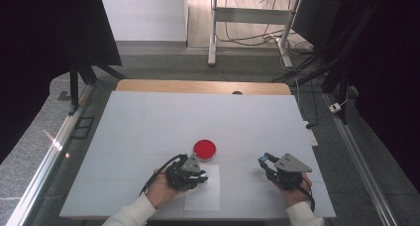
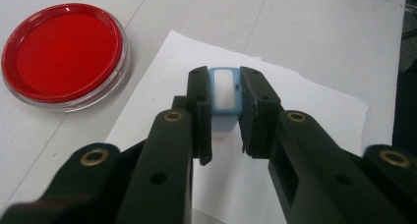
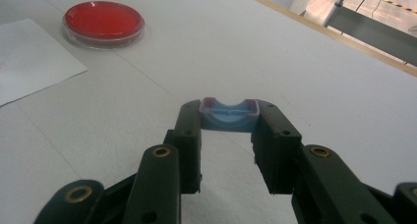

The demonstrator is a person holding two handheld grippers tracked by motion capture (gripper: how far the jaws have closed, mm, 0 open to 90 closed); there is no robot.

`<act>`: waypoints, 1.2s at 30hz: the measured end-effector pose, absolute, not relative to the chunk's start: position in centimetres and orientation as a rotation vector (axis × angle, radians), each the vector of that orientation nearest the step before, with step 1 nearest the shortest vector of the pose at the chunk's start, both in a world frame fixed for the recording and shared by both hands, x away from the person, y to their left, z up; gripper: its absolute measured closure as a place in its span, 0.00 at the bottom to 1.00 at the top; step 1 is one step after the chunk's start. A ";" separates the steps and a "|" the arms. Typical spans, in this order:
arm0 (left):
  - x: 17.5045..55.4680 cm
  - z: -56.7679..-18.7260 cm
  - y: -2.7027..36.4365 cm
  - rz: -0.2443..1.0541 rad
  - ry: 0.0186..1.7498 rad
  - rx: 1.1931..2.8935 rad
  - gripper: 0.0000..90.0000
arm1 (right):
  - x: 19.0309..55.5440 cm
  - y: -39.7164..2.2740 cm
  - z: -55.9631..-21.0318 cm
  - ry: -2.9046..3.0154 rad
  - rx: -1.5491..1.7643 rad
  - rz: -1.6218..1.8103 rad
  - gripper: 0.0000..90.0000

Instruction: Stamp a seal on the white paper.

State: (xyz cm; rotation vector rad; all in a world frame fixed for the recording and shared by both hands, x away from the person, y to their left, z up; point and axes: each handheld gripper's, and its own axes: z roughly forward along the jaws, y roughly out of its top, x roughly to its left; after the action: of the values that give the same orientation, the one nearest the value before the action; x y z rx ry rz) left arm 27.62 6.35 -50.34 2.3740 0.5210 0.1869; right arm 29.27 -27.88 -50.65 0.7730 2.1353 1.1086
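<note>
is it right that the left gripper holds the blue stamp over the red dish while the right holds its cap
Not quite. In the left gripper view the left gripper holds the blue stamp over the white paper, with the red dish beside it. The right gripper does hold the cap.

The left gripper (image 2: pixel 225 106) has its two black fingers (image 2: pixel 199 111) closed on a small light-blue block with a white face (image 2: pixel 224 94), possibly a stamp, pressed from both sides. Beneath it lies a white sheet of paper (image 2: pixel 295 106) on the pale worktop (image 2: pixel 305 22). At upper left, clear of the paper's edge, sits a round transparent dish with a red ink pad (image 2: pixel 64 54).
</note>
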 end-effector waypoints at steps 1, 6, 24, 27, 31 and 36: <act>27.6 -50.3 6.3 0.189 0.521 2.375 0.85 | 29.3 -27.9 -50.6 2.135 0.773 1.109 0.72; 27.6 -50.3 6.3 0.192 0.519 2.375 0.85 | 29.3 -27.9 -50.7 2.135 0.773 1.110 0.72; 27.6 -50.3 6.4 0.188 0.514 2.378 0.84 | 29.3 -27.8 -50.7 2.136 0.772 1.115 0.72; 27.7 -50.2 6.4 0.183 0.520 2.375 0.84 | 29.3 -27.9 -50.7 2.137 0.770 1.114 0.72; 27.7 -50.2 6.5 0.175 0.523 2.364 0.84 | 29.3 -27.9 -50.7 2.138 0.771 1.111 0.72; 27.8 -50.0 6.8 0.165 0.520 2.348 0.84 | 29.3 -27.9 -50.7 2.138 0.771 1.111 0.72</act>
State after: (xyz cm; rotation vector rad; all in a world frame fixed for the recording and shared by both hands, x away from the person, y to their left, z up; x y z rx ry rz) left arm 27.82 6.82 -49.96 2.3480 0.5202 0.1651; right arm 29.30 -27.86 -50.70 0.7710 2.1384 1.1112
